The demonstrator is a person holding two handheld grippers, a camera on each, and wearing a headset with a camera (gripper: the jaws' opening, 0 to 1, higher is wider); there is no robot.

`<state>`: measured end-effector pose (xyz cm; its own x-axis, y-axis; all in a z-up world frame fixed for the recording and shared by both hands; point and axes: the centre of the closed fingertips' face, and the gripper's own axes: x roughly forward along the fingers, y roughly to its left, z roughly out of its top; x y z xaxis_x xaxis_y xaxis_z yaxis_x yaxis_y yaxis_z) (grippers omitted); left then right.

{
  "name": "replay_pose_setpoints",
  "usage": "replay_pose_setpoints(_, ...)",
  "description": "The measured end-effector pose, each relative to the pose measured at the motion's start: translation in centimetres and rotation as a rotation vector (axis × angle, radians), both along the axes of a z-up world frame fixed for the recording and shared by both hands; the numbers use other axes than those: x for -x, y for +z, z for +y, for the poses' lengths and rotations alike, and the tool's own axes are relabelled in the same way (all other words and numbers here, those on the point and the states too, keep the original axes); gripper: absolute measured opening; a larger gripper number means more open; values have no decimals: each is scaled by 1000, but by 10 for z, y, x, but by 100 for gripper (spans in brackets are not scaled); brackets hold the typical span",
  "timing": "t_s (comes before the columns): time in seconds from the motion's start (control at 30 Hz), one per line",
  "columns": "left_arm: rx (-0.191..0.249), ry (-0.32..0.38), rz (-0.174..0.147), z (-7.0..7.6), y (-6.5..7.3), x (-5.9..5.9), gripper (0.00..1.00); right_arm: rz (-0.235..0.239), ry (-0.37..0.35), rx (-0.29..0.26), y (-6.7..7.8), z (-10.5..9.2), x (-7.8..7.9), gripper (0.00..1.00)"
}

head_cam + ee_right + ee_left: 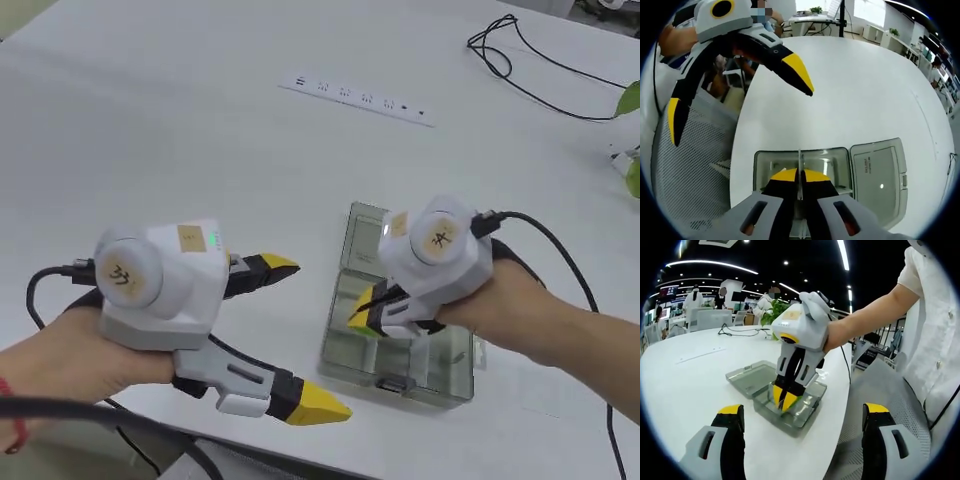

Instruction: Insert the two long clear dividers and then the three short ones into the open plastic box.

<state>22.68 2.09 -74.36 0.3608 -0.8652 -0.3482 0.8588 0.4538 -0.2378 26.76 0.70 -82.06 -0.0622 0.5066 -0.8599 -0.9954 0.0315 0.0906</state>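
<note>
Caught the right hand-held gripper (800, 175) down at the box with a divider.
Found its jaws pressed together on a thin clear divider (800, 159), held upright and edge-on right over the open plastic box (440, 378), tips dipped into the tray half. Couldn't tell whether long or short, or whether seated in a slot. Saw the box sitting on the white counter (200, 150) near the front edge, lid (880, 175) lying open flat beside the tray. Spotted the left hand-held gripper (312, 338) just off to the box's left, jaws spread wide, gripping nothing, hovering above the counter. Also noticed a white power strip (355, 98) and a black cable (520, 70) farther back, well apart from the box.
</note>
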Motion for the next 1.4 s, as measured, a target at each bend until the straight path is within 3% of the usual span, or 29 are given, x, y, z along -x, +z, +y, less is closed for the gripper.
replay_pose_setpoints(0.8,-18,16,-4,6,4,-2,100,-12,-96,-137,54,-11,-2,31)
replay_pose_setpoints(1.07,-25,15,-2,7,4,-3,100,-29,-118,-148,66,-33,-3,42)
replay_pose_setpoints(1.4,-28,15,7,7,4,-3,100,-36,-154,-121,67,-72,-2,52)
